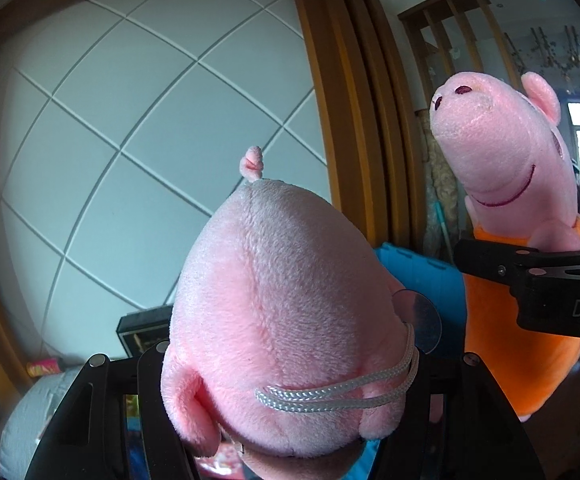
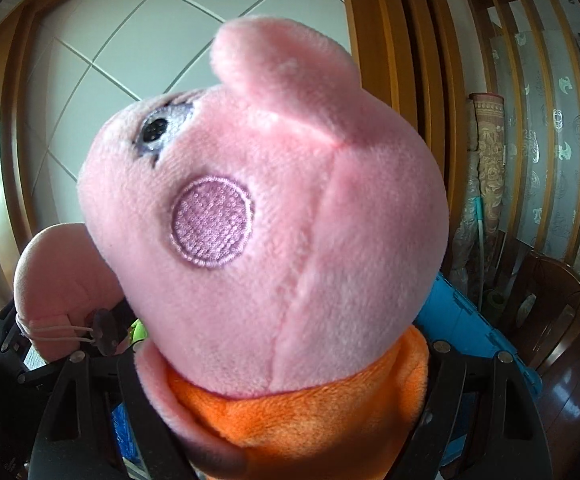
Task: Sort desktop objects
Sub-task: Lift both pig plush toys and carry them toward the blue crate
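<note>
Left gripper clamped on a pink pig plush, black fingers pressed against both flanks, plush filling the gap. Long axis up and away from the camera, curled tail topmost, white cord and clear suction cup at the near end. Right gripper closed round a second pig plush in an orange dress, gripped at the orange collar, head tilted up, ear highest, snout toward the upper left. Fingertips of both hidden behind fur; lower bodies cut off by the frame edge. Both toys held aloft, side by side, near but apart. Behind: blue crate, white panelled wall with a wooden frame, dark wooden chair; desktop itself hard to make out.
</note>
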`<state>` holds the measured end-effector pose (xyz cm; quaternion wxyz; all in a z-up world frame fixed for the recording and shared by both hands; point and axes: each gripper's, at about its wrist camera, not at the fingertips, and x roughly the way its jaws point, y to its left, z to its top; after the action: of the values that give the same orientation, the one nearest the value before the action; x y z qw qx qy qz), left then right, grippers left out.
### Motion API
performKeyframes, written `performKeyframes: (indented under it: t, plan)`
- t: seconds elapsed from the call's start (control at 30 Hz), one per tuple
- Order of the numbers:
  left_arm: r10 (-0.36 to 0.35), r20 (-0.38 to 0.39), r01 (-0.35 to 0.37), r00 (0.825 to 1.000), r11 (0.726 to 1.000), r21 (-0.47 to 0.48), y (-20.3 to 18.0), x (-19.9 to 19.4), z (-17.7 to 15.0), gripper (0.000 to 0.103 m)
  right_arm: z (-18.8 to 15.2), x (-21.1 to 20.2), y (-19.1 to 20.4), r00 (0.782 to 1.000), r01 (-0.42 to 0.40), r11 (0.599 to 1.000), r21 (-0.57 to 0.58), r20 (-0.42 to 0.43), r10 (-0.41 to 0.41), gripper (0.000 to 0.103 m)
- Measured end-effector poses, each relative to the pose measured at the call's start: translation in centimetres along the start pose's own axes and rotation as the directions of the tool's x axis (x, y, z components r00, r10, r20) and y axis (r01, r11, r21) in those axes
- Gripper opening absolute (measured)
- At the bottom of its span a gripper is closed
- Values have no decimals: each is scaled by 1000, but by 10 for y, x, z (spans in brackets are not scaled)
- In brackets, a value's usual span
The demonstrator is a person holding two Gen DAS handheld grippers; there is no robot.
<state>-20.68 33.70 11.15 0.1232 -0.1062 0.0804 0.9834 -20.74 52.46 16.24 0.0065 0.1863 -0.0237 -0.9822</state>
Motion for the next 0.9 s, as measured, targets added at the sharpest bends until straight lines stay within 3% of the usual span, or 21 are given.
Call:
performKeyframes:
  t: [0.1, 0.33, 0.6, 0.77, 0.9]
  plan:
    - [-9, -20, 9, 1000, 1000, 13, -31, 16, 2, 59, 2, 16, -38, 1000, 5, 1000, 12, -18, -5, 83]
    - [-12, -87, 13, 996, 1000, 16, -70, 61, 9, 59, -31, 46, -91, 997, 30, 999, 40, -73, -27, 83]
    - [5, -158, -2, 987, 1000, 19, -75, 101, 14, 62, -29, 88, -122, 990, 50, 997, 66, -133, -41, 83]
    - [27, -177, -20, 984, 999, 45, -78, 115, 20, 68, -33, 111, -128, 984, 63, 993, 104, -171, -44, 89]
    - [43, -170, -31, 984, 997, 72, -81, 106, 29, 74, -35, 131, -145, 976, 85, 983, 160, -212, -49, 92]
